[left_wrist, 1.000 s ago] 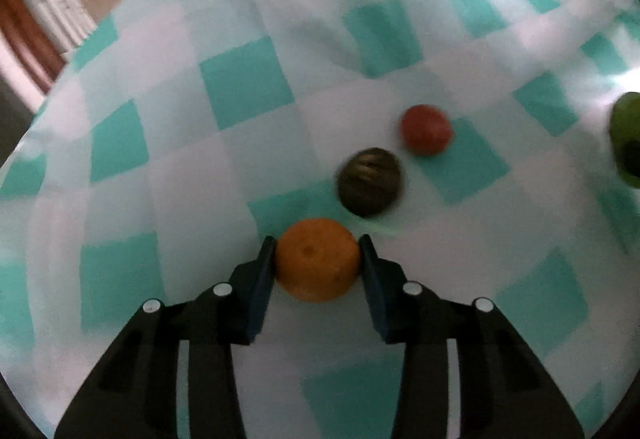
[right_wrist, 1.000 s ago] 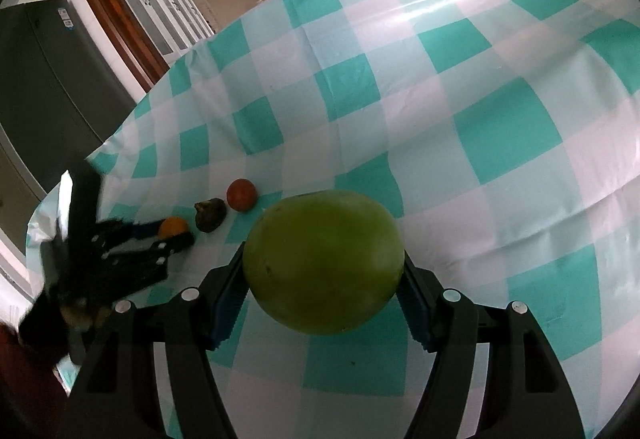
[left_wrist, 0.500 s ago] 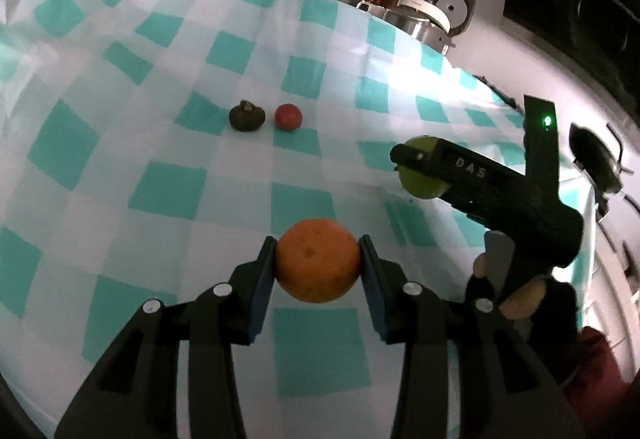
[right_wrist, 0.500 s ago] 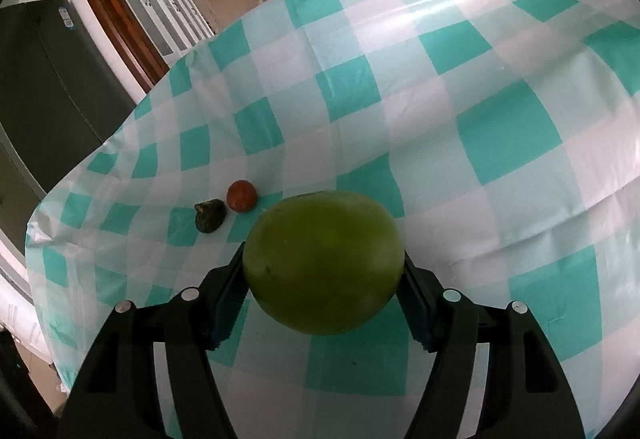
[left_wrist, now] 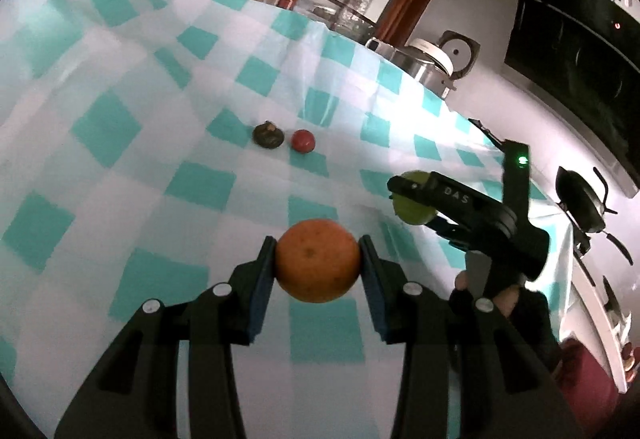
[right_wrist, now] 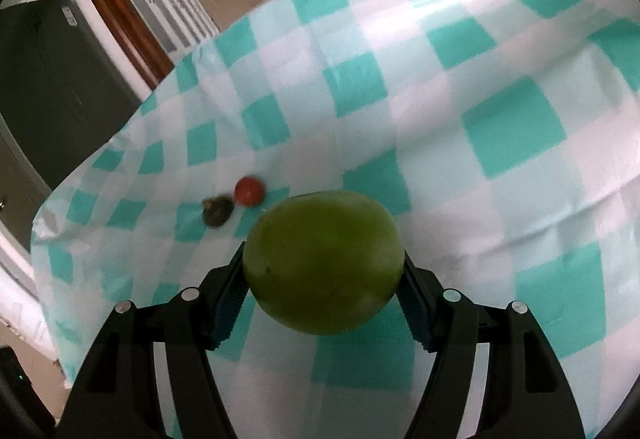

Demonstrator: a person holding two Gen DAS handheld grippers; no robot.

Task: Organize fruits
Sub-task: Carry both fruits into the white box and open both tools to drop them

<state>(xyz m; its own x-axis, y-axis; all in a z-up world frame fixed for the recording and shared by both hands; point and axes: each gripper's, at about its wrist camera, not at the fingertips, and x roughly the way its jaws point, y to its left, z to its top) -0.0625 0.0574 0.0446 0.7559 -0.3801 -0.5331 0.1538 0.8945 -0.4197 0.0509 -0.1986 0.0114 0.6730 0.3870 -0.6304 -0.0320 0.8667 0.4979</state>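
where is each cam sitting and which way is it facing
Left wrist: on the left gripper, looking forward and down across the checked tablecloth; its fingers clamp an orange; the right gripper and the person's hand show.
Right wrist: on the right gripper, facing the tablecloth toward a doorway; its fingers clamp a green fruit.
Shared: dark fruit, red fruit, green fruit.

Cloth (right_wrist: 512,127) under me was thin, creased, slight sheen. My fingers (left_wrist: 256,295) were matt black plastic, ribbed blue pads. Orange (left_wrist: 318,259) skin matt, dimpled; green fruit (right_wrist: 324,263) smooth.
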